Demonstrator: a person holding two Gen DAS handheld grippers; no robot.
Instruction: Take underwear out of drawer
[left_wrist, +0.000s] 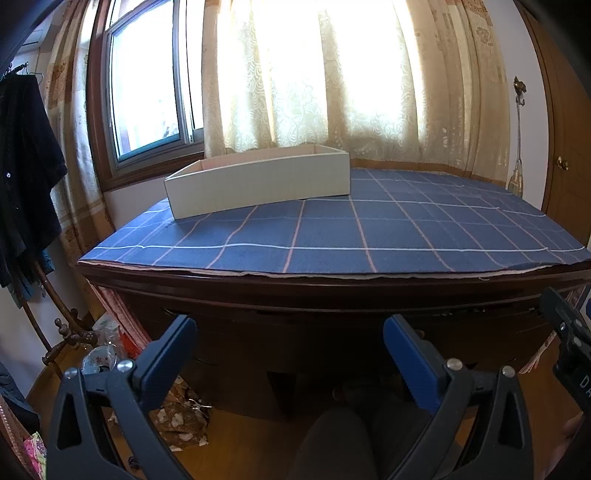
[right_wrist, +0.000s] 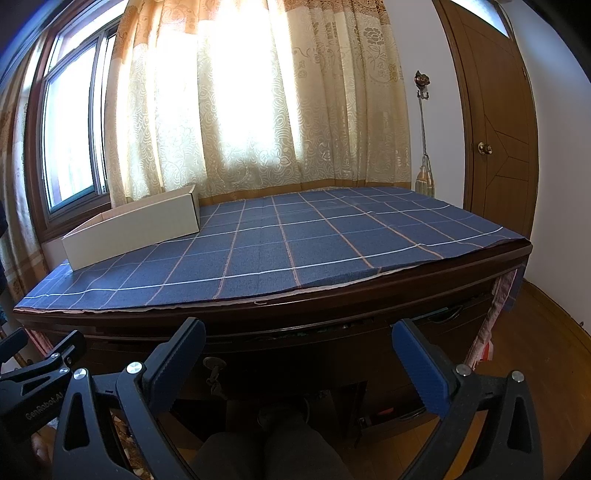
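Observation:
A dark wooden desk (left_wrist: 332, 291) stands before me under a blue checked cloth (left_wrist: 332, 229). Its drawer front (right_wrist: 332, 339) lies in shadow below the top; in the right wrist view a narrow gap shows along the drawer's upper edge, and a key hangs from a lock (right_wrist: 214, 365) on the left. No underwear is visible. My left gripper (left_wrist: 290, 332) hovers open in front of the desk's front face, nothing between its blue pads. My right gripper (right_wrist: 299, 336) is also open and empty, just short of the drawer front. The right gripper (left_wrist: 569, 332) shows at the left view's right edge.
A white open cardboard box (left_wrist: 258, 181) sits on the cloth at the back left. Behind are a curtain (right_wrist: 258, 110), a window (left_wrist: 147, 92) and a wooden door (right_wrist: 495, 129). Dark clothes (left_wrist: 26, 166) hang at left. A person's knee (right_wrist: 288, 443) is below the desk.

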